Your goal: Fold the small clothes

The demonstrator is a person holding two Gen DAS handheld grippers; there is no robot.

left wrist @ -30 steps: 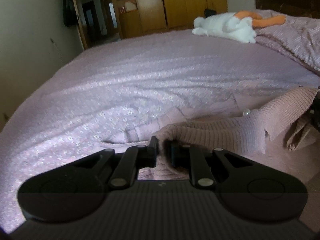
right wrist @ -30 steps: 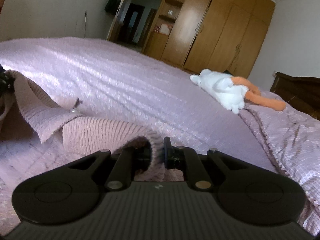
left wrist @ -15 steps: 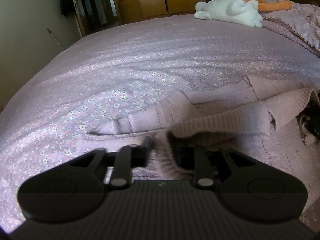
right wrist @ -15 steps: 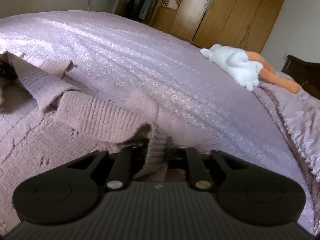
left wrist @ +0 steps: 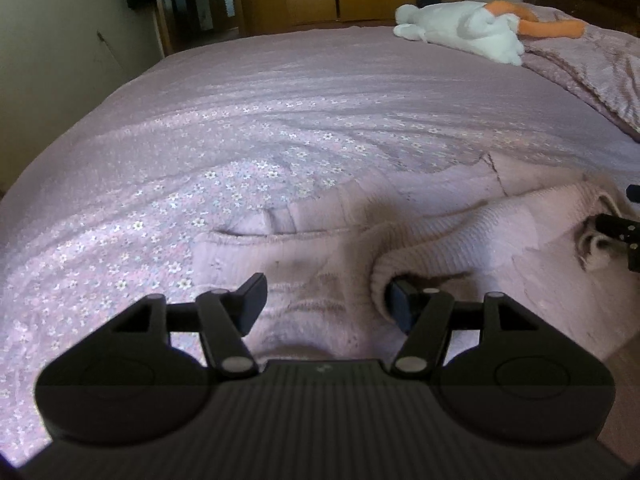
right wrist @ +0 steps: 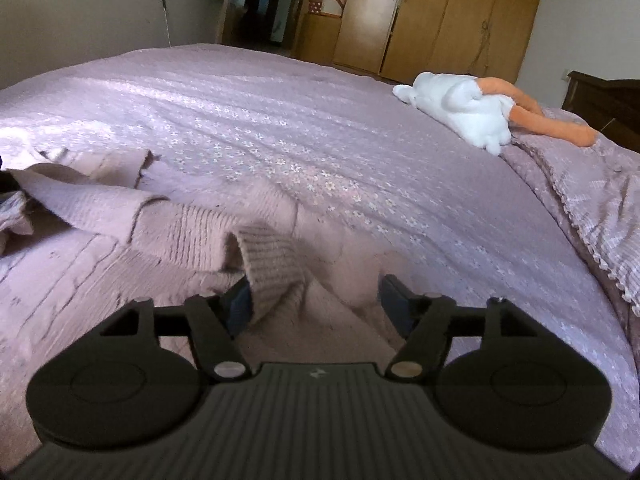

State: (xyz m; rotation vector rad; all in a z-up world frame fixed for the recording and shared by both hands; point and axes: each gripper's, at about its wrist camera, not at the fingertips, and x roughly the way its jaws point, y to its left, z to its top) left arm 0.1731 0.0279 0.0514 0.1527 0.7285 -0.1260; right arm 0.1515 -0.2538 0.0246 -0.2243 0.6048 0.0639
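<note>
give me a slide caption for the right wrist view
Open right gripper over a pink knit sweater on a floral bedspread, one ribbed cuff draped between its fingers.

A second ago both claws were pinched shut on the raised edge of a pink knit sweater (left wrist: 460,240), held above the bed. Now the left claw (left wrist: 326,300) is spread wide, and the folded edge it held lies on the sweater, draped against its right finger. The right claw (right wrist: 316,300) has also spread apart; a ribbed cuff (right wrist: 272,268) has dropped and rests against its left finger. Both claws have come down close to the fabric.
</note>
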